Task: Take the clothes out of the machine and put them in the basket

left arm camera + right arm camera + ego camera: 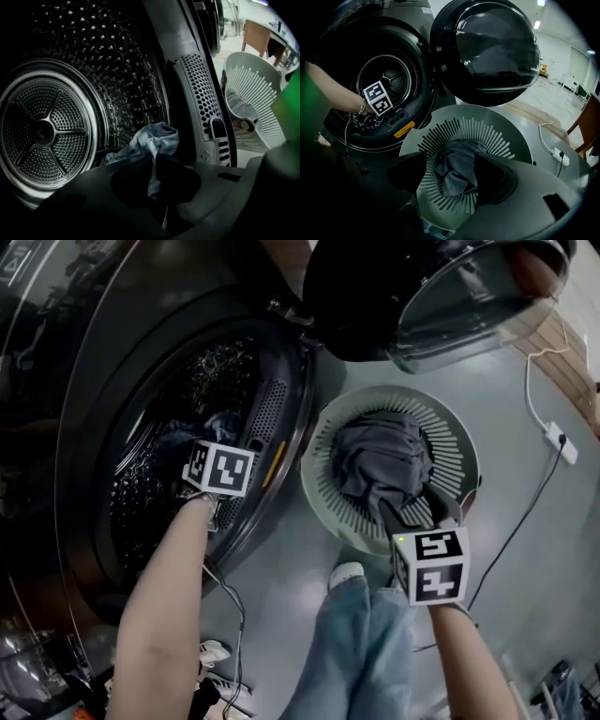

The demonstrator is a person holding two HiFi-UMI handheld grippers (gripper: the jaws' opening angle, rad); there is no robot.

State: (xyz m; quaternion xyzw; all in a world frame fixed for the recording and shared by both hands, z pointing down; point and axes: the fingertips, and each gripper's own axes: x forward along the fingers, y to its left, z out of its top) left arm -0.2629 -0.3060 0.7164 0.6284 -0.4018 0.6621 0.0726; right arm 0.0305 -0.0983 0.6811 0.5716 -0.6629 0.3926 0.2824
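Left gripper pinching laundry in the drum, right gripper hanging open over the basket.

The left gripper (153, 164) is reaching into the drum (42, 131) of the machine (84, 381), its fingers (176, 176) sitting closed together on a fold of a blue garment (154, 140) that is lying at the drum's front lip. The right gripper (450, 177) is pointing down into the pale slatted basket (459, 442) standing on the floor just beside the machine, under the open door (441, 296). Its fingers (494, 178) are standing apart on either side of a grey garment (384, 460) lying crumpled in the basket, not pinching it.
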